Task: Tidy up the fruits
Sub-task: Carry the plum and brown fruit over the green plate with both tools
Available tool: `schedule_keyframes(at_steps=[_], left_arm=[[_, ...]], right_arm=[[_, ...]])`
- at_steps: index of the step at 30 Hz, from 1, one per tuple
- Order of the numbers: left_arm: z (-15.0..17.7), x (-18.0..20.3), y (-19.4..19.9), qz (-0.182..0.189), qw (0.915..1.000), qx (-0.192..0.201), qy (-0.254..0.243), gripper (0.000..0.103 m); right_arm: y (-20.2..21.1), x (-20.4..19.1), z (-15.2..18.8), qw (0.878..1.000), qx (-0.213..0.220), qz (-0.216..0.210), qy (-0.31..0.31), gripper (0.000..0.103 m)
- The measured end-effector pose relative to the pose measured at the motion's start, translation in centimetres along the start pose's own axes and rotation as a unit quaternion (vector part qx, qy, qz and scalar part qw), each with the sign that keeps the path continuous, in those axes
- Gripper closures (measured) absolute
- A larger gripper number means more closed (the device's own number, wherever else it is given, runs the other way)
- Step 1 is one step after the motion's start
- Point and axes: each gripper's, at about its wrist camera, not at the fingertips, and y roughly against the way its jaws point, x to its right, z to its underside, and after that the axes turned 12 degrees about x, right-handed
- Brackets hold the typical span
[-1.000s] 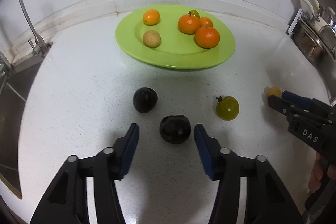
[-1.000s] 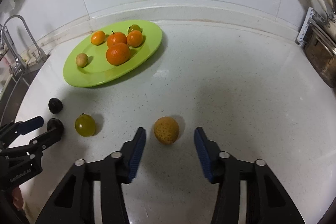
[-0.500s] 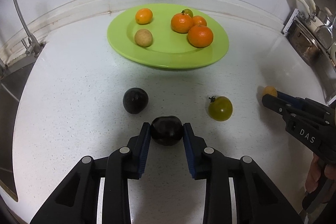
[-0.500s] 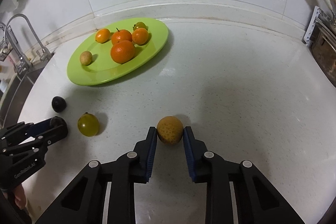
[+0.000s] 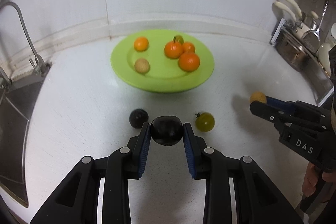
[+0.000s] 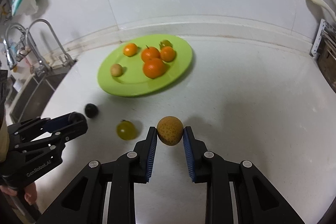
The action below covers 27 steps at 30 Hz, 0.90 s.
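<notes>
Counter: white speckled worktop [image 5: 79,110] is running back to a white tiled wall, with a raised lip where they are meeting.
Left side: steel sink [image 5: 12,119] and curved tap [image 5: 23,35] are sitting at the far left edge.
Right side: metal rack with pans and white handles [image 5: 294,43] is standing at the far right.
Plate: green plate [image 5: 161,85] is lying toward the far middle of the worktop, holding four orange fruits, a pale tan one and a small green one.
Loose fruit: second dark fruit [image 5: 138,118] and green tomato [image 5: 205,121] are lying on the worktop near the plate's near edge, well apart from each other.
Left gripper [image 5: 167,131]: angling down toward the worktop, its blue pads pinching the dark plum [image 5: 166,130] from both sides.
Right gripper [image 6: 170,134]: angling down likewise, at the right of the loose fruit, pads pressing on the speckled yellow fruit [image 6: 170,133].
Lift: cannot tell whether either held fruit is touching the worktop.
Hands: fingers [image 5: 313,180] are wrapping the right tool's handle at the near right.
</notes>
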Motion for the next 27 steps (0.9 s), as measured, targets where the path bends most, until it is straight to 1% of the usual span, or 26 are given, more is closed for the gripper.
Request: schedule_keyframes(at_steps=[7, 16, 27], left_arm=[[-1.4, 0.0, 1.9, 0.005, 0.9995, 0.030, -0.011, 0.072], [-3.1, -0.3, 3.1, 0.008, 0.9980, 0.057, -0.027, 0.072], [-6.1, -0.8, 3.4, 0.003, 0.9950, 0.087, -0.049, 0.072]], right_arm=[[2.0, -1.5, -1.2, 0.999, 0.027, -0.017, 0.004, 0.076], [3.3, -2.5, -3.2, 0.998, 0.060, -0.032, 0.014, 0.076], [3.4, -3.5, -6.0, 0.994, 0.095, -0.043, 0.019, 0.076]])
